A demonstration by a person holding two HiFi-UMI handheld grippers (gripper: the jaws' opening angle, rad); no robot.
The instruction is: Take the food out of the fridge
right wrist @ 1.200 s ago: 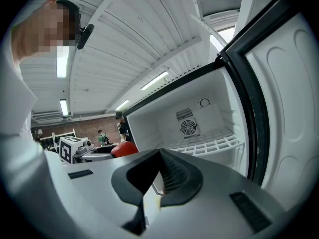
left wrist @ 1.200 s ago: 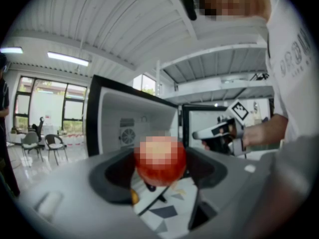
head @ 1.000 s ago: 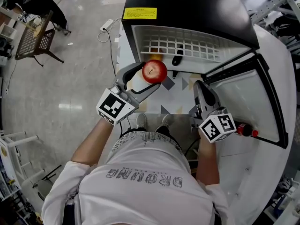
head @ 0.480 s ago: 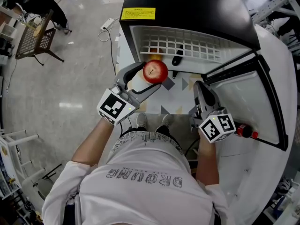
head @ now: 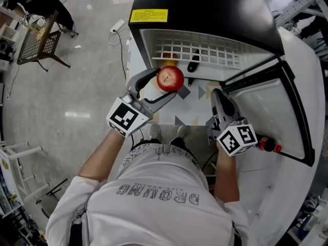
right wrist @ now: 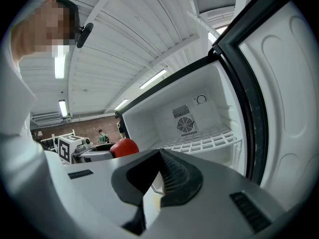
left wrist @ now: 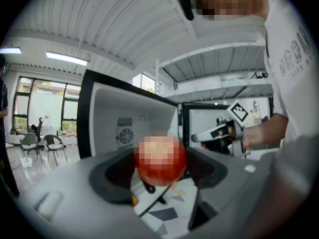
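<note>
A red apple (head: 169,78) sits between the jaws of my left gripper (head: 165,85), which is shut on it just in front of the open fridge (head: 205,14). In the left gripper view the apple (left wrist: 160,161) fills the gap between the jaws. My right gripper (head: 219,94) hangs to the right, near the open door (head: 279,111), its jaws together with nothing between them. The right gripper view shows the white wire shelf (right wrist: 204,141) inside and the apple (right wrist: 124,147) off to the left. A black item (head: 193,63) and something orange (head: 170,63) lie on the wire shelf (head: 205,53).
A red-capped item (head: 267,143) sits in the door by my right gripper's marker cube. A chair (head: 38,42) stands at the far left and a cable with a power strip (head: 117,27) lies on the floor left of the fridge.
</note>
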